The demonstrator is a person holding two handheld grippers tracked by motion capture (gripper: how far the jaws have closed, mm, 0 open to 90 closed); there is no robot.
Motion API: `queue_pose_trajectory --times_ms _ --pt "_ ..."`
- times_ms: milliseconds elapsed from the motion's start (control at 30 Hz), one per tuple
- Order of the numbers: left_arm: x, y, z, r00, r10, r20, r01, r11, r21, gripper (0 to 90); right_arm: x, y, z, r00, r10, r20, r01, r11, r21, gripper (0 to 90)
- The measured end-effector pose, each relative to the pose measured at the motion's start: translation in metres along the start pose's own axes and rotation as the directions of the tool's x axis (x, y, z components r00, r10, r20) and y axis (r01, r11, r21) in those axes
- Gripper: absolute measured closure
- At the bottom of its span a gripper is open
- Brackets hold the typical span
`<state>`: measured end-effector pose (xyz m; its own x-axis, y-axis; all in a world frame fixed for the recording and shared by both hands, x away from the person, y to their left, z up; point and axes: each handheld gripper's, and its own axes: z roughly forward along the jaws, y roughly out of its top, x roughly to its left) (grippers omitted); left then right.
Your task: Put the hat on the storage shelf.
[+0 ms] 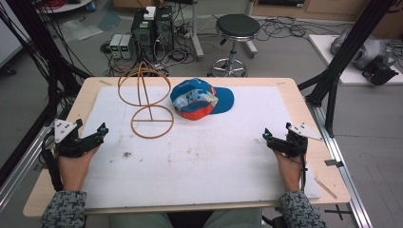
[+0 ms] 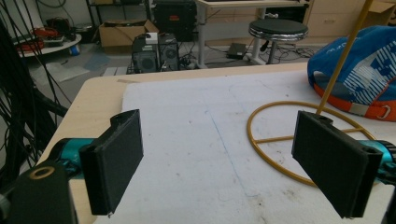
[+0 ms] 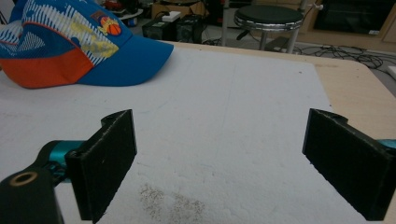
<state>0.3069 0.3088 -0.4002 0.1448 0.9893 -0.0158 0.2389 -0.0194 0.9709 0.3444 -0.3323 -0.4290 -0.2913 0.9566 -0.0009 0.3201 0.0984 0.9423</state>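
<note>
Black left tongs (image 1: 102,129) and right tongs (image 1: 267,135) rest near the bench's left and right edges, jaws spread wide, both empty. White sheet (image 1: 214,152) covers most of the wooden bench (image 1: 304,102). Toward the far edge, a blue-and-orange cap (image 1: 202,99) lies just beside a gold wire stand (image 1: 147,97), apparently touching it.

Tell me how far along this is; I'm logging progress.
Nothing looks done: the cap lies on the white mat beside the wire stand. Nothing is in hand; the left hand-held gripper and right hand-held gripper rest open. Everything remains.
</note>
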Motion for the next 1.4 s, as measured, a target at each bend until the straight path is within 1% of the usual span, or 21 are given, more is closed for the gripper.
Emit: queue_pose_trajectory --times_ms 200,333,533,567,733,800,833,900,933,967,1000,1033,1067,1100,1167,1200,1233,1300,1333,1367,1400 --pt "-0.001 0.002 -0.001 1.0000 0.007 0.001 -0.007 1.0000 -0.005 17.2 0.002 0.001 -0.002 0.9999 -0.007 -0.012 0.007 1.000 -0.008 8.9" --pt "-0.001 0.003 -0.001 1.0000 -0.004 0.003 0.004 0.9999 -0.009 17.2 0.003 0.000 -0.001 0.9998 -0.010 -0.019 0.010 1.000 0.001 8.9" --pt "-0.002 0.003 0.000 1.0000 0.000 0.004 0.000 1.0000 -0.005 17.2 0.005 0.000 -0.002 0.9997 -0.012 -0.023 0.012 1.000 -0.005 8.9" --pt "-0.001 0.002 0.000 1.0000 0.002 0.005 -0.002 1.0000 -0.002 17.2 0.005 0.000 -0.001 0.9995 -0.020 -0.026 0.020 1.000 -0.007 8.9" --pt "0.000 0.001 -0.001 1.0000 0.001 0.001 -0.001 1.0000 0.003 17.2 0.011 0.004 -0.001 0.9987 -0.017 -0.049 0.016 1.000 -0.025 9.0" --pt "0.000 0.000 0.000 1.0000 0.004 0.005 -0.004 1.0000 0.007 17.2 0.015 0.008 0.001 0.9974 -0.015 -0.070 0.013 0.999 -0.031 8.9" --pt "0.000 -0.001 0.001 1.0000 0.003 0.004 -0.003 1.0000 0.009 17.4 0.019 0.013 0.006 0.9950 -0.024 -0.097 0.022 1.000 -0.014 8.9" --pt "0.000 -0.001 0.001 1.0000 0.005 0.006 -0.005 0.9999 0.015 17.3 0.021 0.015 0.009 0.9938 -0.028 -0.108 0.028 1.000 -0.008 8.9" --pt "0.000 -0.001 0.002 1.0000 0.004 0.009 -0.004 0.9998 0.018 17.4 0.026 0.020 0.015 0.9905 -0.054 -0.126 0.054 0.999 -0.006 9.0" --pt "0.000 -0.001 0.002 1.0000 0.004 0.009 -0.004 0.9998 0.018 17.4 0.026 0.020 0.015 0.9905 -0.054 -0.126 0.054 0.999 -0.006 9.0" --pt "0.000 -0.001 0.002 0.9999 0.003 0.010 -0.003 0.9998 0.017 17.4 0.029 0.027 0.022 0.9878 -0.047 -0.149 0.045 0.999 -0.015 8.9" --pt "0.000 -0.001 0.002 0.9999 0.002 0.011 -0.002 0.9999 0.016 17.4 0.029 0.027 0.022 0.9878 -0.047 -0.149 0.045 0.999 -0.015 8.9" --pt "0.000 -0.001 0.002 0.9999 0.001 0.014 -0.002 0.9999 0.016 17.4 0.029 0.030 0.024 0.9871 -0.031 -0.157 0.029 0.999 -0.018 8.9" --pt "0.000 -0.002 0.002 0.9999 0.003 0.014 -0.003 0.9999 0.017 17.4 0.028 0.040 0.033 0.9799 0.032 -0.197 -0.037 0.999 -0.021 8.9" --pt "0.000 -0.001 0.001 0.9999 0.001 0.016 -0.001 0.9998 0.018 17.4 0.027 0.048 0.041 0.9713 0.063 -0.229 -0.069 0.998 -0.015 8.9" --pt "0.000 -0.001 0.002 0.9999 -0.001 0.016 0.001 0.9999 0.016 17.4 0.027 0.048 0.041 0.9713 0.063 -0.229 -0.069 0.998 -0.015 8.9" --pt "0.001 -0.001 0.002 0.9999 -0.002 0.016 0.002 0.9999 0.017 17.4 0.029 0.060 0.050 0.9678 0.065 -0.243 -0.075 0.997 -0.034 8.9" --pt "0.001 -0.001 0.002 0.9999 -0.003 0.016 0.002 0.9999 0.017 17.4 0.030 0.063 0.053 0.9670 0.065 -0.246 -0.077 0.996 -0.039 9.0" --pt "0.001 -0.001 0.002 0.9999 -0.002 0.016 0.002 0.9998 0.018 17.5 0.033 0.070 0.057 0.9658 0.055 -0.253 -0.067 0.997 -0.041 9.2" --pt "0.001 -0.001 0.002 0.9999 -0.003 0.015 0.003 0.9998 0.018 17.5 0.035 0.075 0.061 0.9646 0.045 -0.260 -0.060 0.997 -0.051 12.1" --pt "0.001 -0.002 0.002 0.9998 -0.006 0.017 0.006 0.9998 0.020 17.5 0.041 0.084 0.068 0.9598 0.030 -0.279 -0.047 0.997 -0.056 13.8"
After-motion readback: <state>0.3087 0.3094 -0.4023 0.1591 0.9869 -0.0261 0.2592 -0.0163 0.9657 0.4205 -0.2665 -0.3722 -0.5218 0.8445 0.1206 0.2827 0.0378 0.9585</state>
